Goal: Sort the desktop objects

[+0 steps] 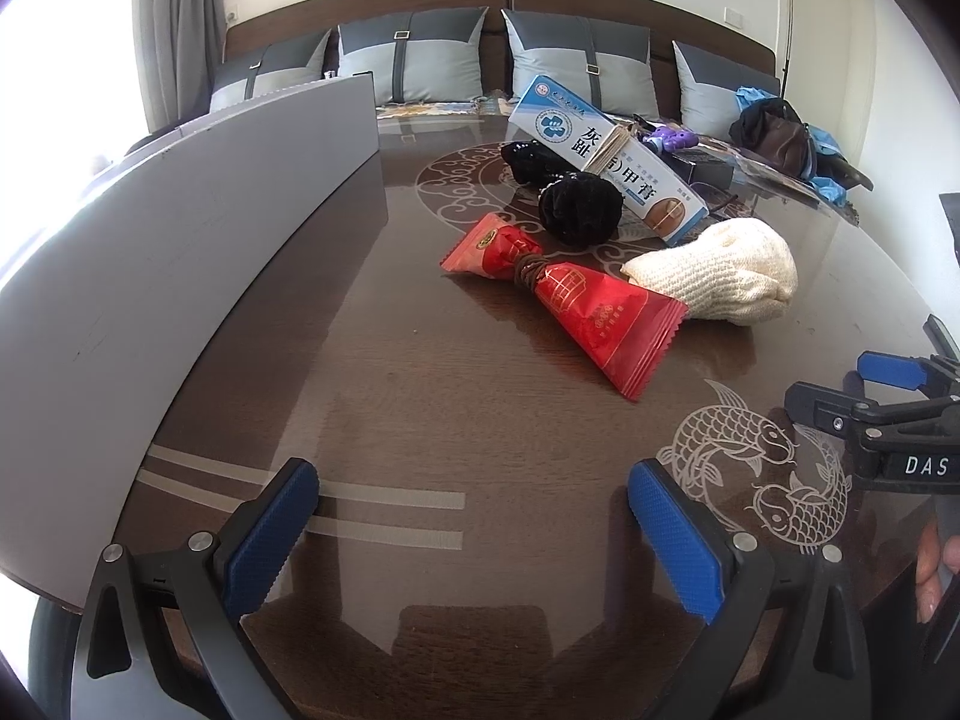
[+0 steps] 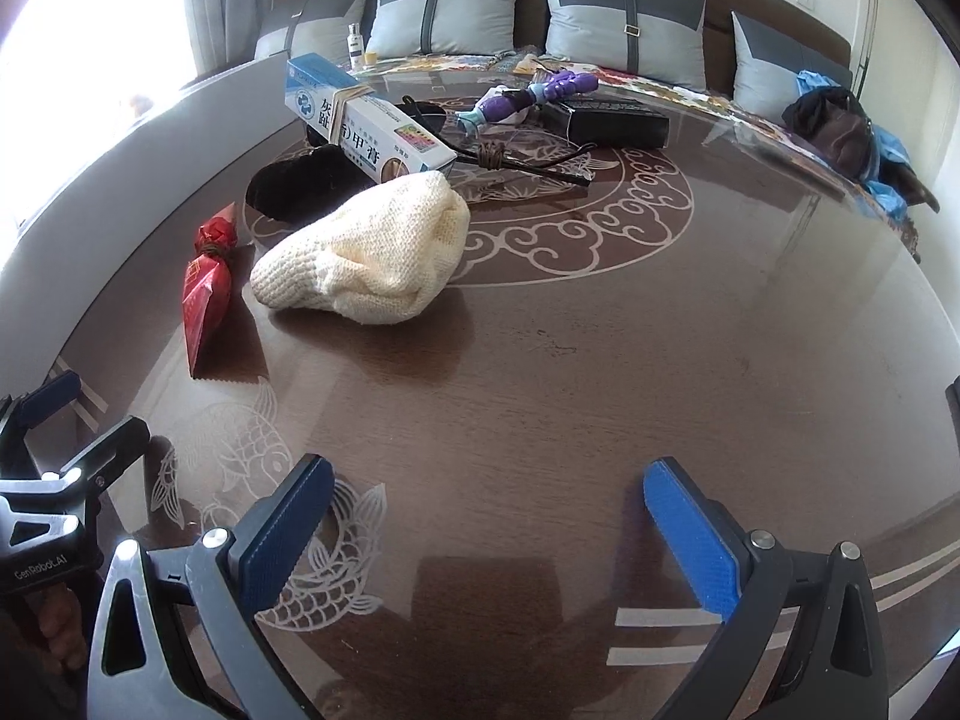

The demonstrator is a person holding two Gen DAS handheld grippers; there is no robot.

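Desktop objects cluster around the red packet: cream knit cloth just right, medicine box behind. Both your left tongs and right tongs are spread, empty; approach the packet low, squarely over the counter.

A dark brown counter with pale fish and cloud patterns carries the things. Ahead of the jaws lie a red wrapper, a cream knitted cloth just beside it, a black scrunchie and a white-blue box farther off. A grey panel stands left.
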